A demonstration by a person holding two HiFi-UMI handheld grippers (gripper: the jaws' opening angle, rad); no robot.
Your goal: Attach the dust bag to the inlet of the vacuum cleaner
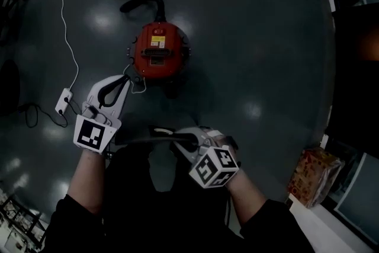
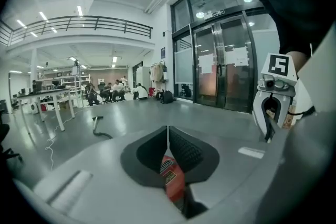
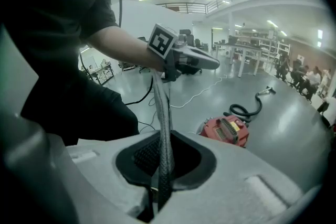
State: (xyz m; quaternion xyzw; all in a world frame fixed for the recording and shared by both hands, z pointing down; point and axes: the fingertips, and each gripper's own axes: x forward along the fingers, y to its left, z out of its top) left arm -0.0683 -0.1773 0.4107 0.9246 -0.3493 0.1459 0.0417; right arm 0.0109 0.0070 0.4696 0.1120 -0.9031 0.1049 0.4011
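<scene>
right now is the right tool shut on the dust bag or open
Shut on it. The right gripper view shows a dark woven edge of the dust bag pinched between the pads of the right tool.

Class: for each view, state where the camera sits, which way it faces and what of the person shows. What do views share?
Head view: on the person's head, facing steeply down at the red canister vacuum cleaner; forearms, left gripper, right gripper show.
Left gripper view: on the left gripper, facing across the hall; shut jaws, right gripper show.
Right gripper view: on the right gripper, facing downward; jaws shut on a dark woven strip; left forearm shows.
Shared: all show the vacuum cleaner.
</scene>
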